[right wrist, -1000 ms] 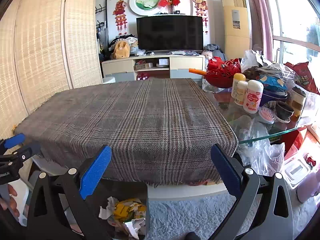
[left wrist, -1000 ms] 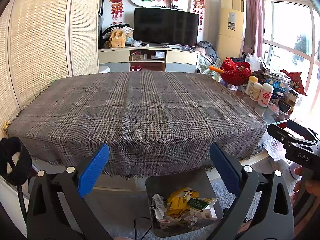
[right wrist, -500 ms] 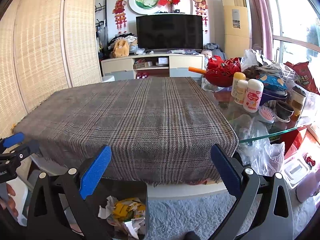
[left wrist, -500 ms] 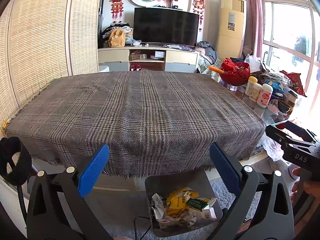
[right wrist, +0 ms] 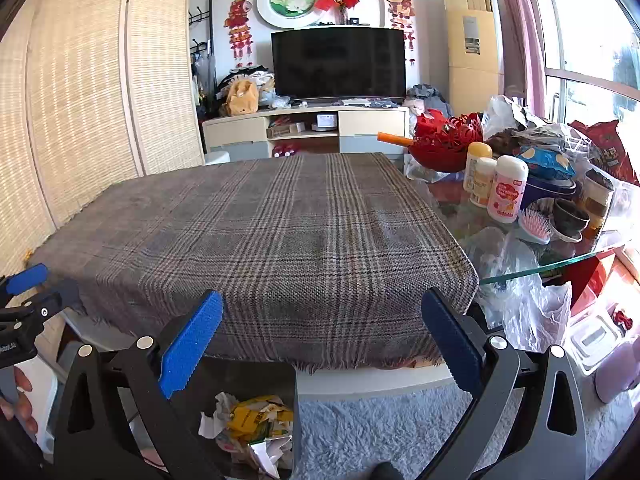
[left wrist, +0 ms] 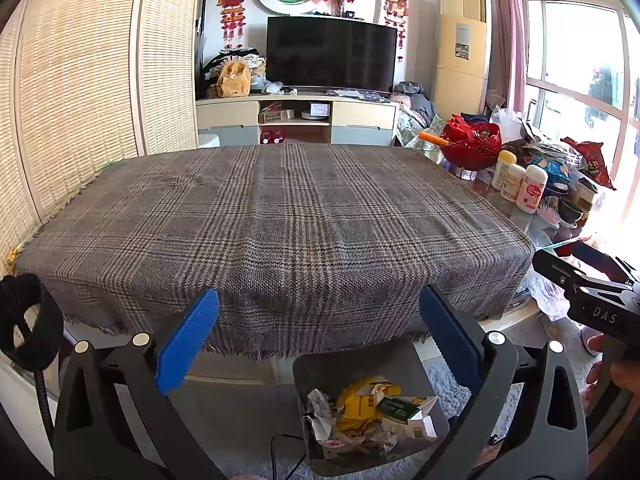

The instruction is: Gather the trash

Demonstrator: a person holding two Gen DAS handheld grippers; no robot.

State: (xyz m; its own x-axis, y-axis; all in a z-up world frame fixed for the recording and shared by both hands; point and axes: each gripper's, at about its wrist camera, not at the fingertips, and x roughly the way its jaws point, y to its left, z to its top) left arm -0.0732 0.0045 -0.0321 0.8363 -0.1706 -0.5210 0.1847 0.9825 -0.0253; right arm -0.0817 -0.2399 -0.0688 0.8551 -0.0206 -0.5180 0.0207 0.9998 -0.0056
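**Ana:** Left wrist view first, nearest thing: the left gripper (left wrist: 318,340) hangs with its blue pads spread wide and nothing between them. Just past the pads, below the table's near edge, stands the trash bin (left wrist: 356,364), and the trash (left wrist: 368,412) lies inside it: yellow wrappers, crumpled paper, a small carton.

**Ben:** And the other tool?

**Ana:** From the right wrist view, the right gripper (right wrist: 322,340) is also spread wide and empty. The bin (right wrist: 294,408) sits low and left of its pads. Both tools are held level, pointing over the bin toward the plaid tablecloth (left wrist: 280,220).

**Ben:** Anything left on the cloth?

**Ana:** I see no scraps on it. My judgement is that collecting is done or nearly so.

**Ben:** So what could go wrong?

**Ana:** Beyond the bin and to its right, the glass table edge (right wrist: 552,266) carries crowded things: a thin plastic bag (right wrist: 532,300) hanging beside it, then a pink hairbrush (right wrist: 534,226), bottles (right wrist: 508,188), and farthest, a red bowl (right wrist: 444,140). A wide swing of the right tool could snag the bag or knock a bottle over. The fringe of the cloth hangs right over the bin's far wall, so a low reach might catch it and drag the cloth.

**Ben:** And the bin itself?

**Ana:** It looks light. A bump from either tool could tip it and spill the contents.
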